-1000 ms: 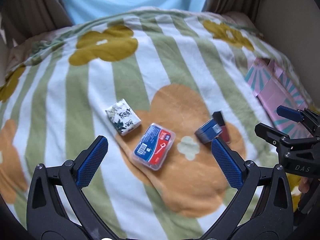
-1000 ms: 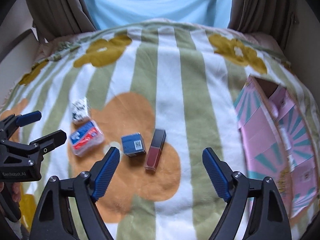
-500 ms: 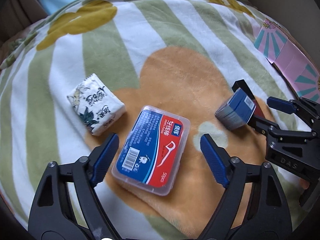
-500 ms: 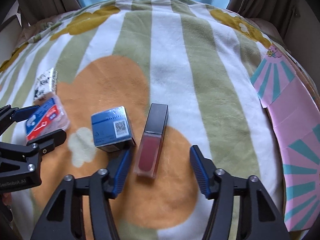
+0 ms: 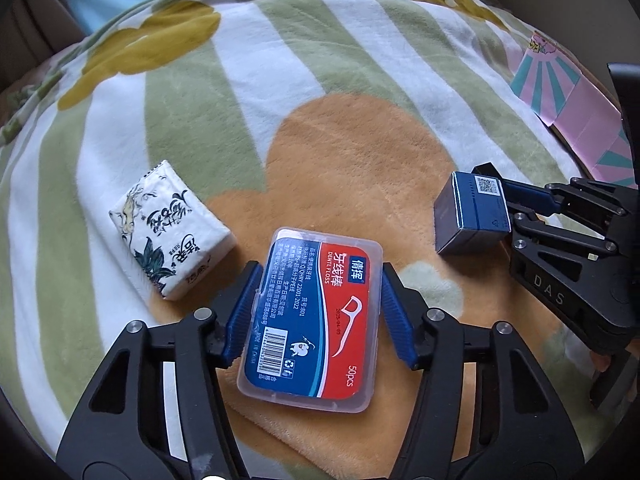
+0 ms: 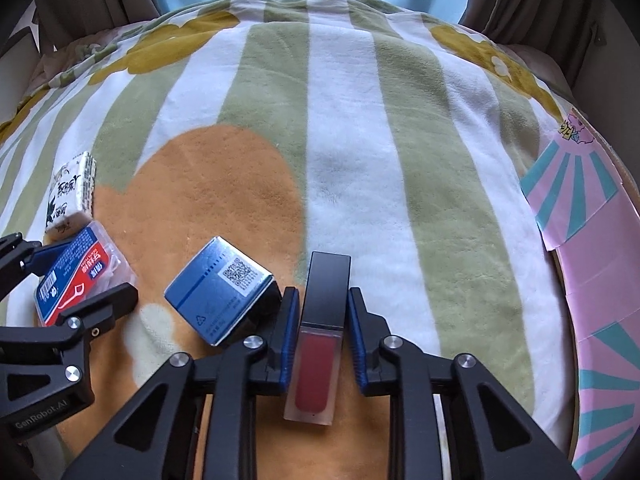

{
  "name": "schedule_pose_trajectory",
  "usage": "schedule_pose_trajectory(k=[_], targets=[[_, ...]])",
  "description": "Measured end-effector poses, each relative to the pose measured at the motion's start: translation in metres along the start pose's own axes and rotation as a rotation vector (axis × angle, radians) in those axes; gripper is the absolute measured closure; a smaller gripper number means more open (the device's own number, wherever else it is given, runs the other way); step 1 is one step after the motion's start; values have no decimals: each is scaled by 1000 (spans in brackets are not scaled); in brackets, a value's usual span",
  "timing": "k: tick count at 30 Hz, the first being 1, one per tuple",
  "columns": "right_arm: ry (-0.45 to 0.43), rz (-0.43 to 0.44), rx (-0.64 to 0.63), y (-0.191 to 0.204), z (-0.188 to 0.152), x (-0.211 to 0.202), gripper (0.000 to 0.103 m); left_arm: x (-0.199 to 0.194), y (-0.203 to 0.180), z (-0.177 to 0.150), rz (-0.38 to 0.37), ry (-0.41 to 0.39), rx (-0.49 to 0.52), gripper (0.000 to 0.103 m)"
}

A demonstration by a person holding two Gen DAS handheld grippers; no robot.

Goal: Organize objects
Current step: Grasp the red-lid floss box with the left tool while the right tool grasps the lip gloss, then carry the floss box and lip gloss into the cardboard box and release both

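Left gripper (image 5: 318, 312): I have its jaws just closed onto the floss box (image 5: 310, 320), flat on the blanket (image 5: 360, 80).
Right gripper (image 6: 323, 336): jaws just closed, clamping the lip tint (image 6: 318, 340).
Blue box (image 6: 220, 296): beside the tint, touching the right gripper.
Tissue pack (image 5: 170, 236): left of the floss box.

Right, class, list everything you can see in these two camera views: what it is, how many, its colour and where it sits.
Dental floss box: one, blue and red label, clear case, on the blanket between the left gripper's fingers.
Lip gloss tube: one, dark red, black cap, between the right gripper's fingers.
Small carton: one, blue, left of the tube.
Tissue pack: one, white, printed, left of the floss.
Blanket: one, green-white stripes, orange flowers, underneath everything.
Pink box: one, pink and teal, right edge.
Left gripper: black, blue pads, closed on floss.
Right gripper: same, closed on tube.
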State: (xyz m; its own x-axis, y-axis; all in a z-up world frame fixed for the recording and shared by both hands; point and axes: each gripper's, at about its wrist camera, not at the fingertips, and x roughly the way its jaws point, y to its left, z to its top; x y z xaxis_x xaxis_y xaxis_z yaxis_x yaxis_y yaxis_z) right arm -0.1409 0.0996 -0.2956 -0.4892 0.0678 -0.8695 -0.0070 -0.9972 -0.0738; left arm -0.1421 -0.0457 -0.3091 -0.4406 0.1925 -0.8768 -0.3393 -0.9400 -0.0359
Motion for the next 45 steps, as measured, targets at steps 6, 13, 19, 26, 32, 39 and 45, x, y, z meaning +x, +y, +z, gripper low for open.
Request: schedule_pose_trajectory(k=[6, 13, 19, 26, 32, 39, 45], targets=[[-4, 23, -2, -2, 1, -3, 84, -2, 0, 2, 3, 4, -15, 52], [-27, 56, -6, -6, 9, -20, 85, -19, -1, 8, 19, -16, -46, 52], [-62, 75, 2, -16, 23, -47, 85, -49, -6, 19, 27, -50, -66, 52], [-88, 103, 10, -36, 42, -100, 85, -106, -17, 38, 48, -92, -105, 52], [-92, 126, -13, -54, 49, -162, 85, -163, -31, 48, 87, -99, -146, 52], [-45, 164, -17, -78, 44, -222, 85, -219, -56, 39, 146, -56, -266, 52], [-38, 207, -38, -90, 35, -246, 85, -244, -78, 28, 154, -45, -328, 52]])
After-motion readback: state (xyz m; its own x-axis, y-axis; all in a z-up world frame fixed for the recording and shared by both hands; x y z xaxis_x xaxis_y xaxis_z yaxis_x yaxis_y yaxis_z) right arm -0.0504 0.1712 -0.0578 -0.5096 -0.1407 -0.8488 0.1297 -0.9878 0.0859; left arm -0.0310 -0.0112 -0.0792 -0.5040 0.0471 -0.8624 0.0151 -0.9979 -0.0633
